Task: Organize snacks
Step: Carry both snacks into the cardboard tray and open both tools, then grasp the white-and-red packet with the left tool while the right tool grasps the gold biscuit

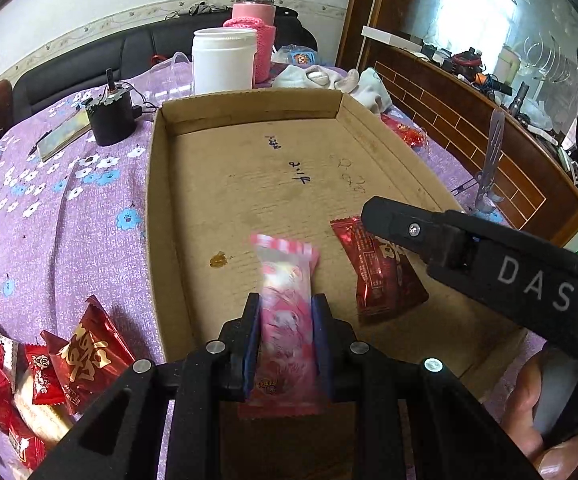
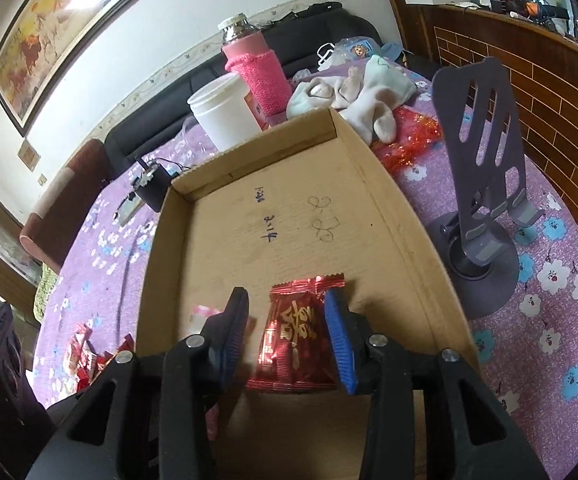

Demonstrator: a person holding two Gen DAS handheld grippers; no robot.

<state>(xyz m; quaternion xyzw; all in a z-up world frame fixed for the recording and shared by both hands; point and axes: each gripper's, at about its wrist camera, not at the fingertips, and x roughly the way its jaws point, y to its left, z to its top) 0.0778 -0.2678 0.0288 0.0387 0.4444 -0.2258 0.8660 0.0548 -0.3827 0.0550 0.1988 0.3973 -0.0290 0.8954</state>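
Note:
A shallow cardboard tray (image 1: 177, 200) lies on a purple flowered tablecloth. My left gripper (image 1: 287, 300) is shut on a pink and white snack packet (image 1: 285, 280), held over the tray's near end. A red foil snack packet (image 1: 381, 276) lies flat on the tray floor to the right of it. In the right wrist view this red packet (image 2: 295, 340) lies between the blue pads of my right gripper (image 2: 287, 296). That gripper stands open, with a gap at the left pad (image 2: 233, 332). One right finger (image 1: 409, 228) reaches over the red packet. Several red snack packets (image 1: 49, 364) are piled outside the tray's left wall.
Beyond the tray's far wall stand a white jar (image 1: 223, 60) and a pink flask (image 1: 255, 20), with a black device (image 1: 111, 120) at the far left. Socks (image 2: 353, 92), red wrappers (image 2: 409, 136) and a grey phone stand (image 2: 485, 184) lie right of the tray. A hand (image 1: 529, 420) shows at lower right.

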